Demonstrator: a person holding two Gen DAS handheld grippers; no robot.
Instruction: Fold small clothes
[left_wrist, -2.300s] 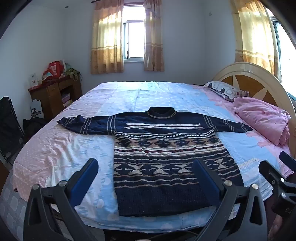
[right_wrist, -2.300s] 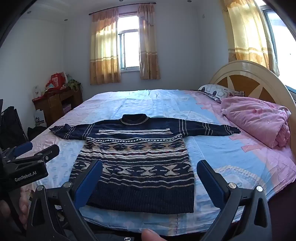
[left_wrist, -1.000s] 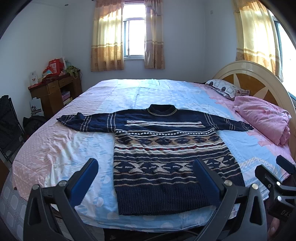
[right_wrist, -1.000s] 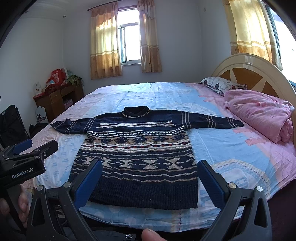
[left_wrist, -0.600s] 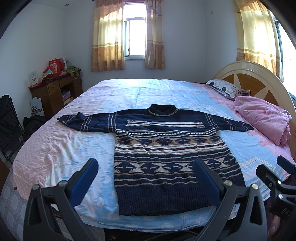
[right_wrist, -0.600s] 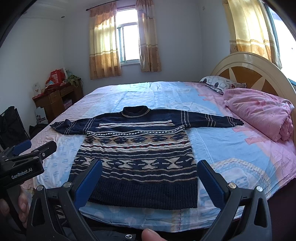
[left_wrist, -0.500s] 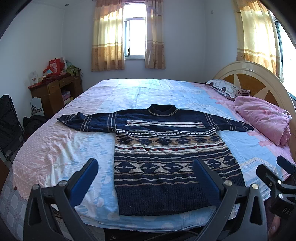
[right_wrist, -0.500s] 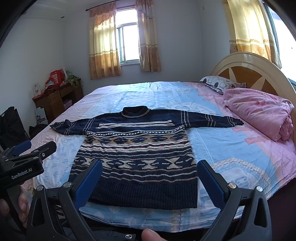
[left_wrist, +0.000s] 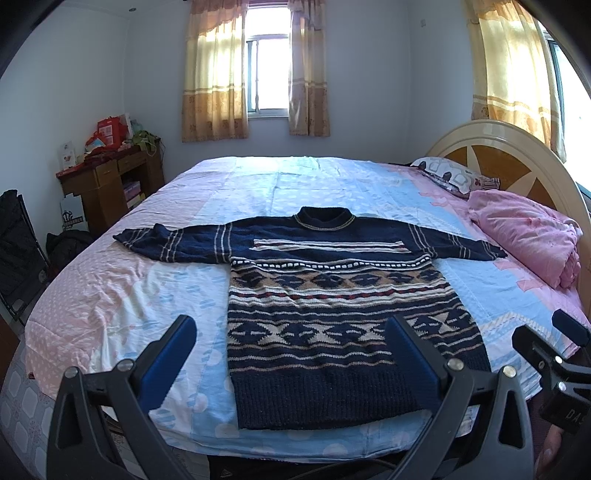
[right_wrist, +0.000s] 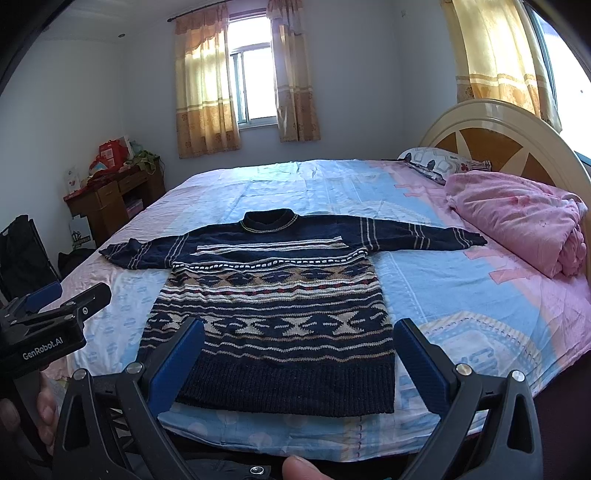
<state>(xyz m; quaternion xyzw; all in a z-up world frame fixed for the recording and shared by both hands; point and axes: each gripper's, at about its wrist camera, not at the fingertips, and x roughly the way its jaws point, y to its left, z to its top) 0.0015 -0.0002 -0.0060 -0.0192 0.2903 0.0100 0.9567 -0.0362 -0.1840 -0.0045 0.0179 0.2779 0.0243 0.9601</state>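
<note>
Sweater (left_wrist: 332, 295) laid flat, front up, on the bed (left_wrist: 129, 295), sleeves spread to either side, hem toward the near edge, collar toward the window; no fold visible, so the task appears not yet begun, with both sleeves and the body left to fold; left gripper (left_wrist: 291, 354) spread and empty, held short of the hem; right gripper (right_wrist: 299, 354) likewise spread, holding nothing, above the near edge; pink quilt (right_wrist: 517, 218) bundled by the headboard, well apart from the sweater.
</note>
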